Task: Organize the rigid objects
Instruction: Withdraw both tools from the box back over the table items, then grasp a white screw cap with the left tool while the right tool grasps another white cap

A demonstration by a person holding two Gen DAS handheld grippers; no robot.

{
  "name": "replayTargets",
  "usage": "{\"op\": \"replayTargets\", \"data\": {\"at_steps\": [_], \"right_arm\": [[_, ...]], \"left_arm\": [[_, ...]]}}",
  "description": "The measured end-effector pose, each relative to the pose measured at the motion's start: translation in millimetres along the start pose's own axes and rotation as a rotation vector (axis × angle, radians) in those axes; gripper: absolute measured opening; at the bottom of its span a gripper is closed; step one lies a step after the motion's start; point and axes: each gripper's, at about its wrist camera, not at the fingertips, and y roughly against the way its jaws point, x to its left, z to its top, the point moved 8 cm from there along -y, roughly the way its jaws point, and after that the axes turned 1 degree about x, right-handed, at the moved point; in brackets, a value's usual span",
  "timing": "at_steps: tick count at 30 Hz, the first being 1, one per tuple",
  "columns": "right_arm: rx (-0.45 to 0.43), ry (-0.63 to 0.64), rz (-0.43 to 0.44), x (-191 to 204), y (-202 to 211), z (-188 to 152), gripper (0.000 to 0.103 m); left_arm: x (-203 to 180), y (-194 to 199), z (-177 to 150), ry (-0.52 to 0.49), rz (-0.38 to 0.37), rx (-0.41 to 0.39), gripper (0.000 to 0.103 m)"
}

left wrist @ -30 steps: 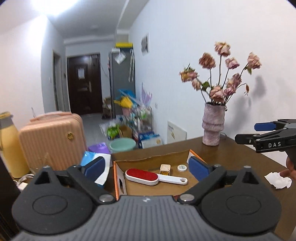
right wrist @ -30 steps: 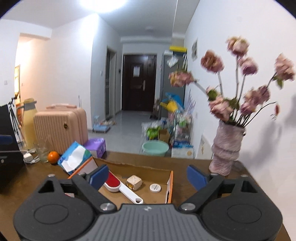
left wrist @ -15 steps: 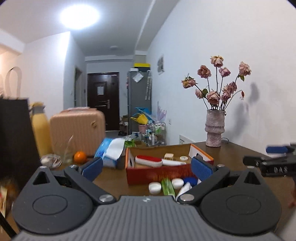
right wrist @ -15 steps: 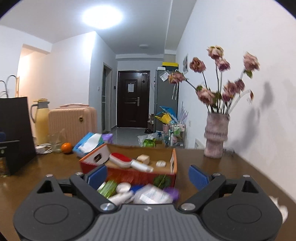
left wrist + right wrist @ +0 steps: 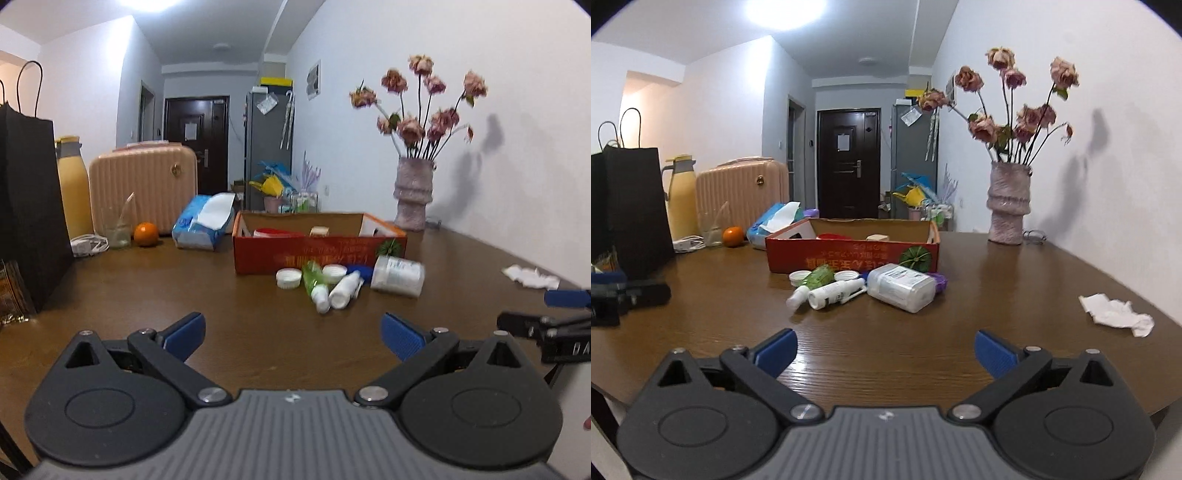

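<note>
An orange cardboard box (image 5: 317, 254) (image 5: 849, 254) stands mid-table and holds a red-and-white brush (image 5: 271, 232) and a small cube (image 5: 877, 237). In front of it lie a clear plastic jar (image 5: 397, 275) (image 5: 899, 286), a green bottle (image 5: 314, 277) (image 5: 816, 277), a white bottle (image 5: 343, 290) (image 5: 831, 291) and white lids (image 5: 288, 277). My left gripper (image 5: 291, 334) and right gripper (image 5: 884, 350) are both open and empty, low over the near table, well short of the items.
A vase of dried roses (image 5: 1008, 206) stands at the back right. A crumpled tissue (image 5: 1115, 310) lies at the right. A black paper bag (image 5: 29, 206), yellow flask (image 5: 74, 188), glass (image 5: 118, 229), orange (image 5: 146, 233), tissue pack (image 5: 203, 221) and pink suitcase (image 5: 742, 192) line the left.
Both grippers have pulled back and dropped from above the box to low over the near table. The loose bottles and jar in front of the box have come into view.
</note>
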Motion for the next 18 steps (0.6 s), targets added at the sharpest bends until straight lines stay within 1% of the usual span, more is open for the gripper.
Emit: {"op": "replayTargets", "data": {"at_steps": [4,6,8,10,12,14,16,18], "right_arm": [[0.045,0.042,0.01,14.1,-22.0,-7.1,0.098],[0.08,0.053,0.029,20.9,-39.2,-11.0,0.093],[0.109,0.059,0.038,25.2,-53.9,-12.9,0.09],[0.123,0.071,0.053,29.4,-70.0,-8.4,0.088],[0.121,0.095,0.07,33.3,-85.6,1.6,0.087],[0.11,0.135,0.083,37.8,-101.2,15.2,0.083],[0.089,0.165,0.1,40.9,-118.2,31.7,0.082],[0.076,0.189,0.125,44.1,-138.8,48.0,0.08]], "left_arm": [[15.1,-23.2,-16.3,0.036,0.039,0.072,0.103],[23.8,-39.4,-23.8,0.059,0.058,0.123,0.103],[30.1,-52.1,-24.6,0.059,0.067,0.145,0.103],[35.8,-63.3,-20.4,0.05,0.089,0.15,0.103],[40.2,-75.1,-11.4,0.04,0.091,0.14,0.103],[40.9,-89.4,0.2,0.017,0.077,0.128,0.103],[38.7,-106.6,13.9,-0.016,0.058,0.109,0.103],[37.5,-132.5,25.9,-0.059,0.04,0.119,0.1]]}}
